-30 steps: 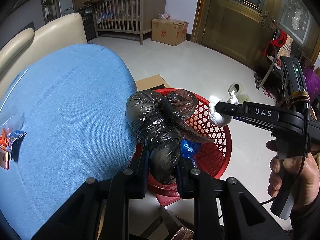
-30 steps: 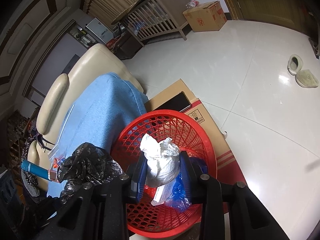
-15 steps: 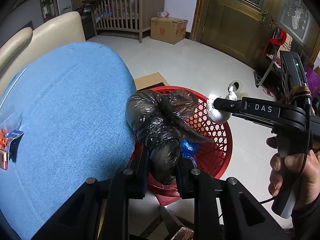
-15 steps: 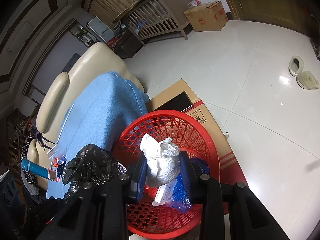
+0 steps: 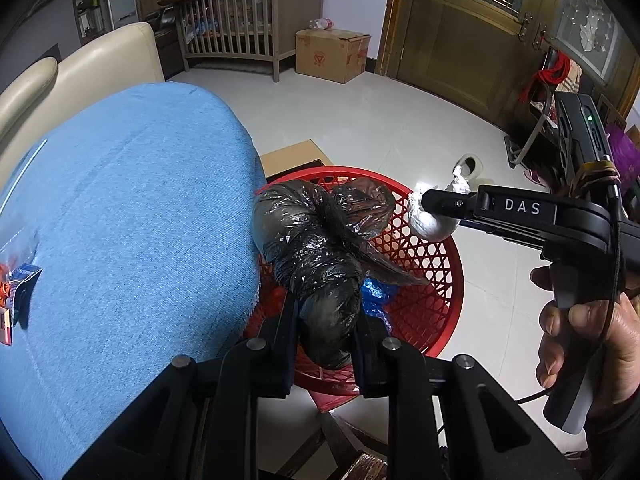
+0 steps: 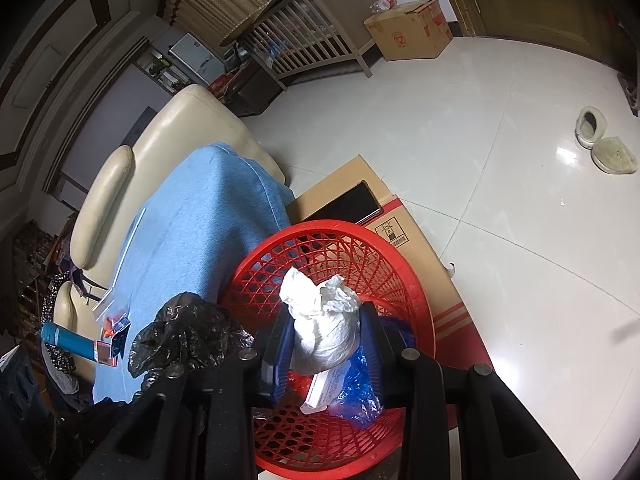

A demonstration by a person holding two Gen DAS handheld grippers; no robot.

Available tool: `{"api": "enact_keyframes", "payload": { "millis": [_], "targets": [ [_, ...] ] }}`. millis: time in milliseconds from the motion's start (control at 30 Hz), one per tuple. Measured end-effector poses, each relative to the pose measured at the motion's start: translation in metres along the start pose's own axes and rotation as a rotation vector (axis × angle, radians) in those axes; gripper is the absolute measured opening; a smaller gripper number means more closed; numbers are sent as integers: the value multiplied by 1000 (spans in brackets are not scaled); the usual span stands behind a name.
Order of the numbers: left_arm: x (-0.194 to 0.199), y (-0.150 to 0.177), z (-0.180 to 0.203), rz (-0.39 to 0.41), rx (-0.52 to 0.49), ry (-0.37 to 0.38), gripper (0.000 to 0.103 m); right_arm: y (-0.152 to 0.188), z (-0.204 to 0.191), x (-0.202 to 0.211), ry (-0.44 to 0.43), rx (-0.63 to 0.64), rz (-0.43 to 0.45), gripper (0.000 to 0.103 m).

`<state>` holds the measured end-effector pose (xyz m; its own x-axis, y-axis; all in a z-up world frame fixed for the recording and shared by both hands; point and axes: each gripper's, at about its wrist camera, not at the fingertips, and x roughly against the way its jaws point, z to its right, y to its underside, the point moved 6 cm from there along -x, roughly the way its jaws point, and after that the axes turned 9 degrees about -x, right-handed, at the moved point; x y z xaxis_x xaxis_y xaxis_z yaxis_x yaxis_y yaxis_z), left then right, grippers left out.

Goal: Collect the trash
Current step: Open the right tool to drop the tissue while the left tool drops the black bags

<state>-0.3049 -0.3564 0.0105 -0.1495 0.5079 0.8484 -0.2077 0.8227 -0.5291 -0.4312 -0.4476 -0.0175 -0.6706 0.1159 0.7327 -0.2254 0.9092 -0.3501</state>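
Observation:
A red mesh basket (image 5: 436, 280) (image 6: 396, 256) stands on the floor beside a blue-covered cushion (image 5: 120, 220). My left gripper (image 5: 326, 320) is shut on a knotted black plastic bag (image 5: 320, 240), held over the basket's near left rim; the same black bag (image 6: 184, 336) shows at the left in the right wrist view. My right gripper (image 6: 326, 336) is shut on a tied white plastic bag (image 6: 324, 320), hanging over the basket's middle. That white bag (image 5: 430, 220) and the right gripper (image 5: 434, 206) appear at the right of the left wrist view. Blue plastic (image 6: 356, 388) and a white wrapper lie inside the basket.
A flat cardboard box (image 6: 404, 224) lies under and behind the basket. Small wrappers (image 5: 16, 284) and a blue tube (image 6: 68, 340) lie on the cushion. Slippers (image 6: 604, 144) sit on the white floor, with a crib (image 5: 248, 20) and carton (image 5: 332, 54) at the far wall.

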Motion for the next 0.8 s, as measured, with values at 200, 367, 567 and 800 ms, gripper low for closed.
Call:
{"api": "enact_keyframes", "payload": {
  "millis": [200,367,567,800],
  "targets": [
    [-1,0,0,-4,-4,1,24,-1,1,-1,-7,-6,3,83],
    [-4,1,1,-8,-5,3,24,-3,-1,2,-4,4,20,83],
    [-6,1,3,-4,3,-1,24,-8,0,12,-5,-5,59,83],
    [-8,2,3,-1,-2,1,24,-14,1,20,-16,-12,92,83]
  ]
}}
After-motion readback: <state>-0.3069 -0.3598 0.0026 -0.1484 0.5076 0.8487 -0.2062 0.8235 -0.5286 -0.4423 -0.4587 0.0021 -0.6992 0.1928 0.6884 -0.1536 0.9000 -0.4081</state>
